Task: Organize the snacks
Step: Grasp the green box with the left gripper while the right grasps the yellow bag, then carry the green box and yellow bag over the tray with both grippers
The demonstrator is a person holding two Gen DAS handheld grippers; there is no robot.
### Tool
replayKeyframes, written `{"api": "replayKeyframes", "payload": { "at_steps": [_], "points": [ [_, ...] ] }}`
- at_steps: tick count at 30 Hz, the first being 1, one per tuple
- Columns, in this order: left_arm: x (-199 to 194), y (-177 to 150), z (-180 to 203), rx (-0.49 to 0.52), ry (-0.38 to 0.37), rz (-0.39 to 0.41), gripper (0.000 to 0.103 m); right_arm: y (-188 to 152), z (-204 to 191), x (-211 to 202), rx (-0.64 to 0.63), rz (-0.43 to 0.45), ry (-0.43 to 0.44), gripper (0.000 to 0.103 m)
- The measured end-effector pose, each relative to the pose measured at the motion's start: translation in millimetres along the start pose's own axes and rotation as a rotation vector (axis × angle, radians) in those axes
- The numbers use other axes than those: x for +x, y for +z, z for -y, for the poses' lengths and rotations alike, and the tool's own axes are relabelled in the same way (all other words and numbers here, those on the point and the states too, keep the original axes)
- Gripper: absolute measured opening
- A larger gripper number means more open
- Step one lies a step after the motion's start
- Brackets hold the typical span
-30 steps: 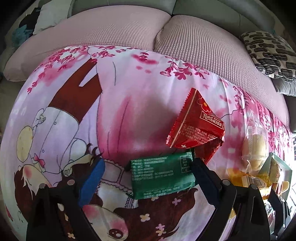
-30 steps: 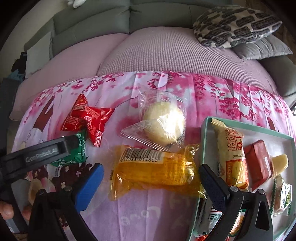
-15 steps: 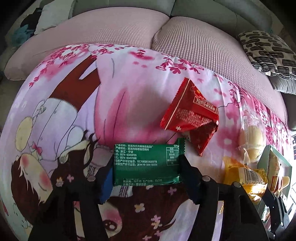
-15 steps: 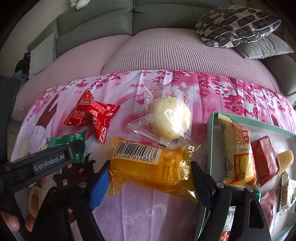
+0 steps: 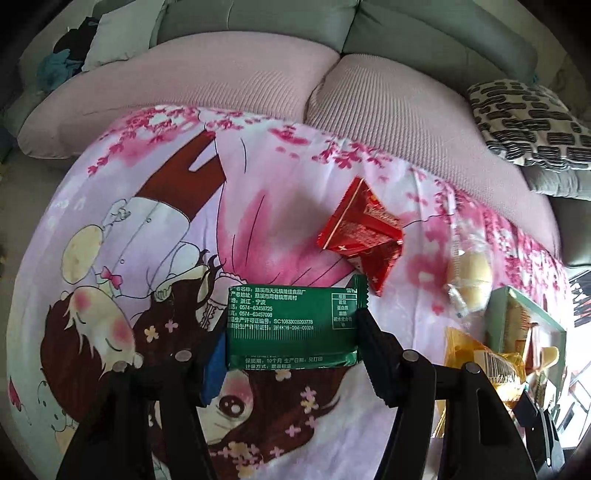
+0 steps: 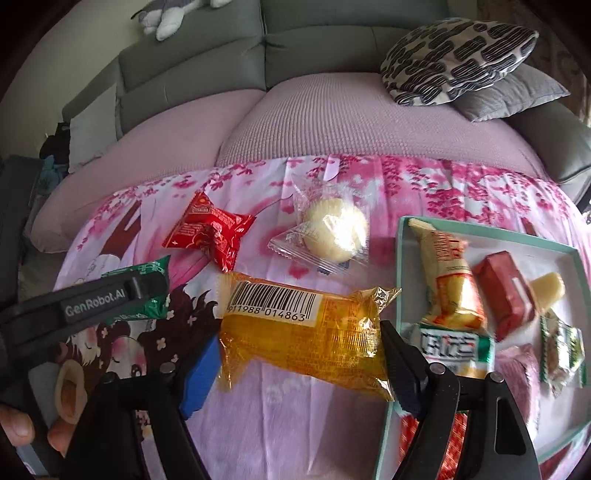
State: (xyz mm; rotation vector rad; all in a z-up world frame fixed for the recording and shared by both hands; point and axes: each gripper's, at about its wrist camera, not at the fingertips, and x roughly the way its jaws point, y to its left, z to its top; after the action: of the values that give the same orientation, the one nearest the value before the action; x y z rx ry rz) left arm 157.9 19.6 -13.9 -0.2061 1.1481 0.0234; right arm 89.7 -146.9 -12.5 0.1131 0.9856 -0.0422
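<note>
My left gripper (image 5: 290, 341) is shut on a green snack packet (image 5: 291, 326), held above the printed pink cloth (image 5: 147, 206). My right gripper (image 6: 299, 354) is shut on a yellow-orange packet (image 6: 303, 332) with a barcode, lifted off the cloth. A red packet (image 5: 360, 234) lies just beyond the green one; it also shows in the right wrist view (image 6: 208, 232). A clear-wrapped pale round cake (image 6: 332, 229) lies behind the yellow packet. A teal-rimmed box (image 6: 491, 229) at the right holds several snacks. The left gripper with the green packet (image 6: 147, 291) shows at the left of the right wrist view.
The cloth covers a pink cushioned sofa seat (image 6: 332, 118). A black-and-white patterned pillow (image 6: 454, 55) and a grey pillow (image 6: 509, 96) lie at the back right. A plush toy (image 6: 173, 14) sits on the grey sofa back.
Both grippers closed from open: the left onto the green packet, the right onto the yellow packet. Both packets have risen off the cloth.
</note>
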Motion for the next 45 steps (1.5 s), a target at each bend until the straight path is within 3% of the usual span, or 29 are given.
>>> {"api": "replayKeyframes", "payload": {
  "at_steps": [16,35,45],
  "points": [
    [-42,-22,37,0.114,-0.039,0.061,0.065,-11,47,-41,0.124,0.056,-0.021,0.082],
    [-43,-61,139,0.346,-0.109,0.042,0.065,-13,181,-79,0.423,0.147,-0.114,0.082],
    [-49,-75,214,0.483,-0.179,0.062,0.065,-22,241,-84,0.524,0.18,-0.224,0.082]
  ]
}}
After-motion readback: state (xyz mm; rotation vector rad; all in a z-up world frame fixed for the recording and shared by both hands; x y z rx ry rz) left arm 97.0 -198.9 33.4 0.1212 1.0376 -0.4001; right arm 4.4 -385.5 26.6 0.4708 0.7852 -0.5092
